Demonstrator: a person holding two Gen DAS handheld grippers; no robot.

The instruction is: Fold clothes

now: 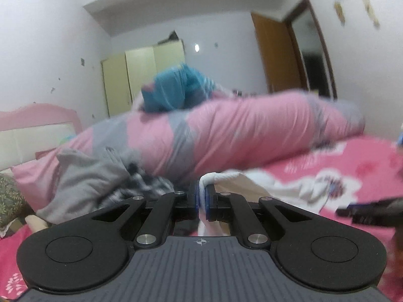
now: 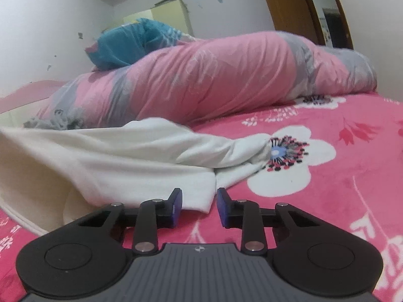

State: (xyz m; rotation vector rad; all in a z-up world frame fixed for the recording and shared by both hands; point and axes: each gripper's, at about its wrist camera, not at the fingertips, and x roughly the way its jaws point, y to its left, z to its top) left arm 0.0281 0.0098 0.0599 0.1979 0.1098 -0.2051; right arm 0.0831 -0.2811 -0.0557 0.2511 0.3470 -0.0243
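A white garment (image 2: pixel 126 156) lies rumpled across the pink flowered bed sheet (image 2: pixel 340 196). In the left wrist view my left gripper (image 1: pixel 202 201) is shut on a fold of this white garment (image 1: pixel 252 183), which bunches over the blue pads and is lifted off the bed. My right gripper (image 2: pixel 199 207) stands partly open low over the sheet. The garment's near corner lies between its fingers, against the left pad and apart from the right one. A dark blurred shape at the right edge of the left wrist view is hard to make out.
A rolled pink and grey duvet (image 2: pixel 214 80) runs along the back of the bed, with a teal cloth (image 2: pixel 121 47) on top. Grey and checked clothes (image 1: pixel 83 183) are piled at the left. Behind stand a pale wardrobe (image 1: pixel 141 75) and a wooden door (image 1: pixel 277 50).
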